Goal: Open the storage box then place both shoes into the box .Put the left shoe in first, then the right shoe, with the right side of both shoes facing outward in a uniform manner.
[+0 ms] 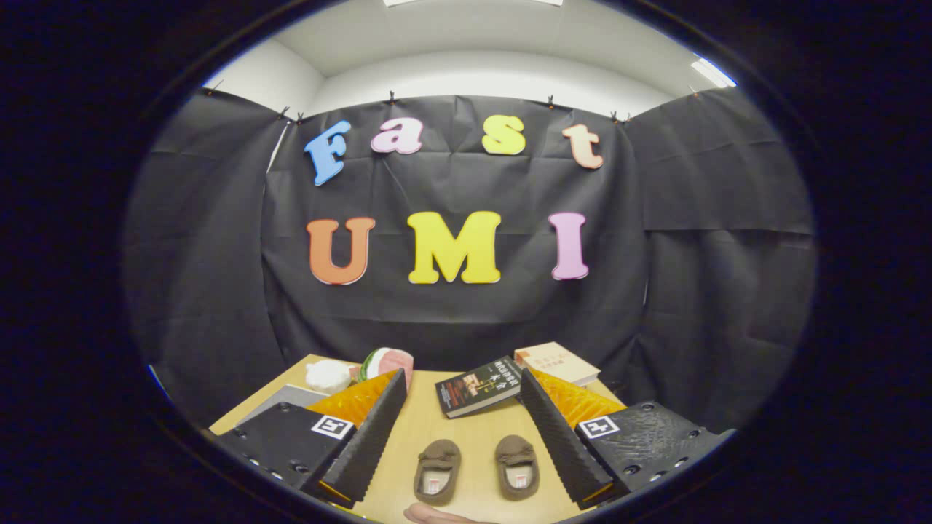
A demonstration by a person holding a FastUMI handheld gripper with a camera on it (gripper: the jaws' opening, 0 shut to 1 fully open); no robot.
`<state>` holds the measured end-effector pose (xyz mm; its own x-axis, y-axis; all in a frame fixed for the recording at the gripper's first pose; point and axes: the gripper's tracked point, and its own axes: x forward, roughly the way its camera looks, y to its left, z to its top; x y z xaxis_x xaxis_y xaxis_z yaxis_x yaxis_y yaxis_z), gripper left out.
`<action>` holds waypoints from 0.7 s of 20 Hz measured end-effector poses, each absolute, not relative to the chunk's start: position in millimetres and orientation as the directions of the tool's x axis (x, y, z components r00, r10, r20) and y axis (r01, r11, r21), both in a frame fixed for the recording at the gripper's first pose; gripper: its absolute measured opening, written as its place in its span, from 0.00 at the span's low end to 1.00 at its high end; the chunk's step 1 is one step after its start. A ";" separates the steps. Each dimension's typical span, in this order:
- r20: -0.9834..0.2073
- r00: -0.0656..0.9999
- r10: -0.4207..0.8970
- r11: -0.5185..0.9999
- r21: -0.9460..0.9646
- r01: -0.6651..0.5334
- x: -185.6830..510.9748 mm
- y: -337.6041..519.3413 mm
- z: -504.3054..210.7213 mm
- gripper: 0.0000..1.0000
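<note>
- At the lower left of the frame we see a grey flat item [287,397] lying on the wooden table [466,429], with a white lumpy object [328,376] and a watermelon-slice toy [387,362] just behind it.
- Our gripper [466,437] sits low over the table, pointing level toward the booth's back wall, its two fingers spread wide and touching nothing.
- Between the fingers, at lower centre, the two small brown shoes stand side by side, toes away from us: the left shoe [437,471] and the right shoe [517,466], slightly apart.
- Just below the shoes, at the bottom centre, a pinkish rounded edge [437,515] shows; we cannot tell what it is.
- Beyond the shoes, right of centre, a dark book [477,386] lies tilted, touching a pale book [557,362] behind it.
</note>
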<state>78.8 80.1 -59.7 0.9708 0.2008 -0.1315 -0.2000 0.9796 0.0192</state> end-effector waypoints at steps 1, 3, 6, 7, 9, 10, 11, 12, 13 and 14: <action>-0.163 0.960 0.229 0.973 0.032 -0.227 86.1 89.1 -73.6 0.96; -0.237 0.928 0.286 0.958 0.067 -0.278 100.2 109.2 -100.4 0.96; -0.351 0.851 0.391 0.920 0.121 -0.373 121.2 151.6 -144.4 0.95; -0.391 0.818 0.421 0.906 0.135 -0.402 126.6 166.2 -162.3 0.95; -0.468 0.744 0.477 0.875 0.169 -0.454 134.2 194.3 -195.1 0.96; -0.508 0.708 0.490 0.865 0.183 -0.467 137.6 206.1 -207.7 0.95; -0.532 0.673 0.514 0.850 0.211 -0.483 137.8 216.9 -219.0 0.96; -0.547 0.641 0.538 0.835 0.244 -0.493 138.1 229.1 -224.9 0.96; -0.549 0.615 0.566 0.817 0.273 -0.509 134.9 243.3 -230.7 0.96; -0.554 0.590 0.588 0.801 0.295 -0.521 134.7 253.3 -235.3 0.96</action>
